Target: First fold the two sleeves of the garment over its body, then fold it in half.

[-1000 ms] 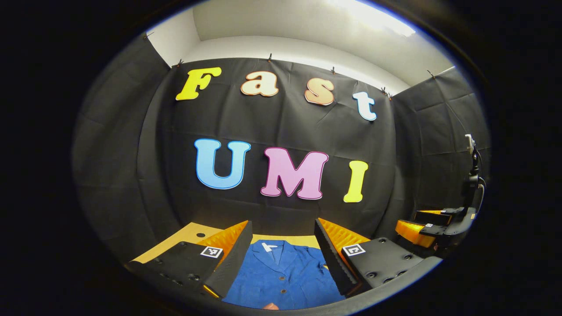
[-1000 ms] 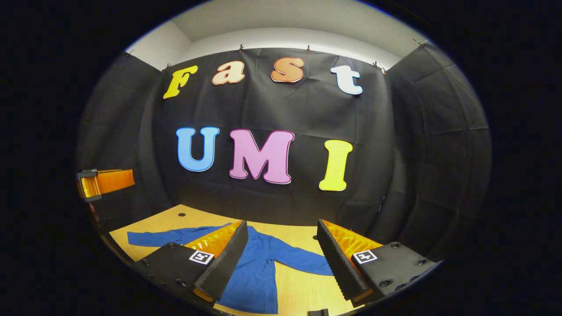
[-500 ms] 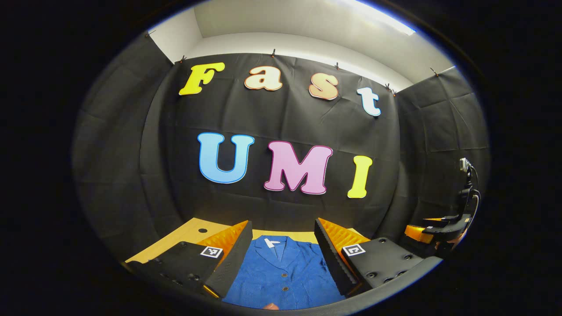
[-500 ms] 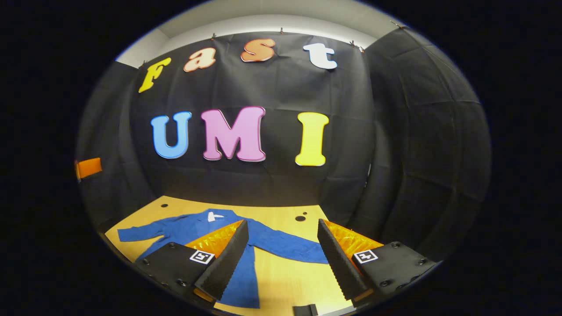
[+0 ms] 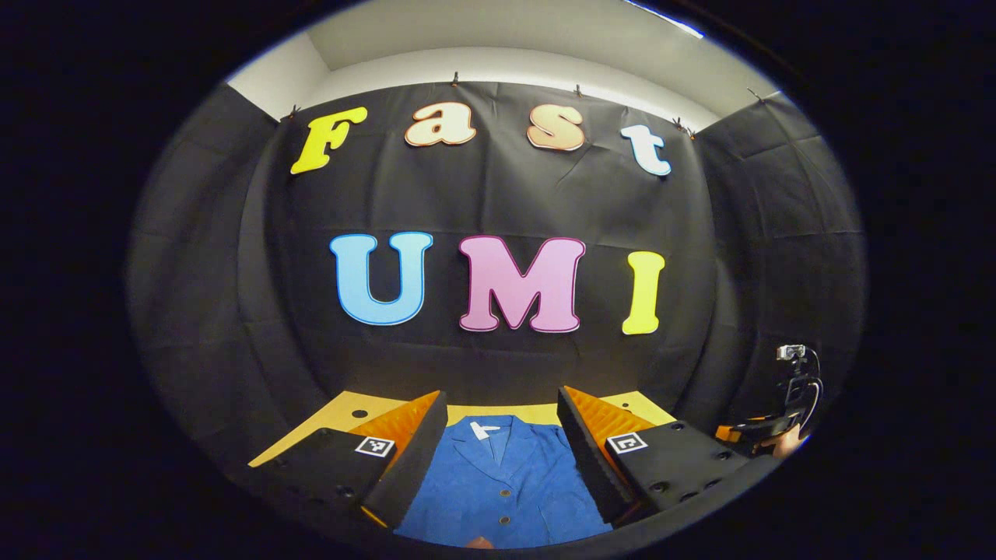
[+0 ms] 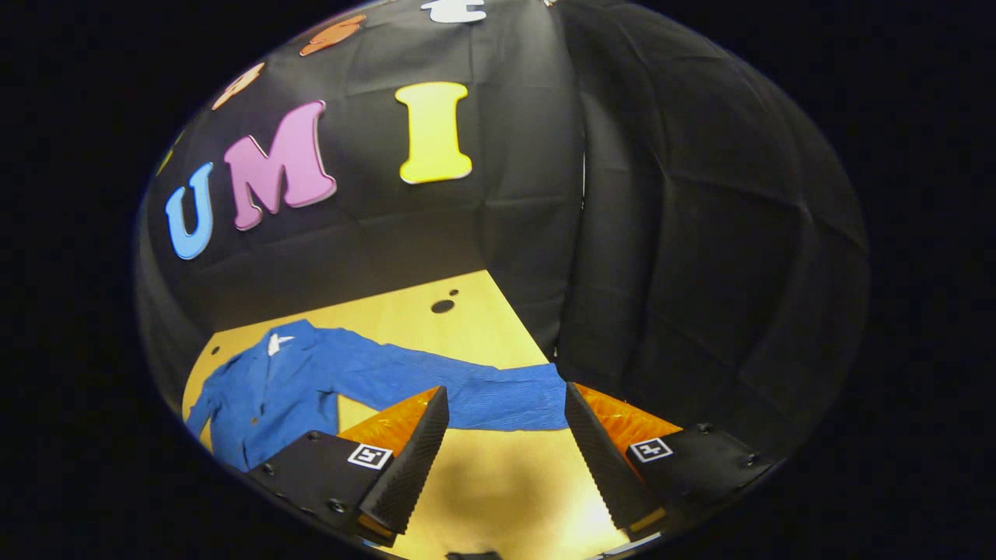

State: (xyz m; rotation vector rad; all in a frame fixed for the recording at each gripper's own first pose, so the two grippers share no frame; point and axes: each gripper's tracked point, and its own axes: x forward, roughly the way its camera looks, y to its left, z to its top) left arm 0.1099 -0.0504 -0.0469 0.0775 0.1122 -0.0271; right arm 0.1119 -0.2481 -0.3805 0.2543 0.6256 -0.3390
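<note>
**Blue garment lies spread on the table as two grippers hang above it**

A blue button-front garment (image 6: 272, 389) lies flat and face up on a pale wooden table (image 6: 498, 482) inside a booth hung with black cloth, its collar towards the back wall. In the right gripper view, one long sleeve (image 6: 467, 385) stretches straight out from the body across the tabletop, its cuff reaching the spot just beyond the fingers; two small dark holes (image 6: 443, 306) mark the wood behind it.

The right gripper (image 6: 506, 459) hangs over bare table just short of that sleeve, jaws spread wide, with nothing between them. The sleeve's end lies past the fingertips (image 6: 432, 404), and no contact can be seen.

The left gripper (image 5: 502, 459) hangs above the garment's chest (image 5: 506, 482), jaws likewise wide apart and empty. Between them, the left gripper view shows the collar with its white tag (image 5: 481, 429) and a row of small buttons (image 5: 504, 491) running down the front. At the far right edge of that view, the other gripper appears low beside the table, a hand (image 5: 786, 445) wrapped around it.
</note>
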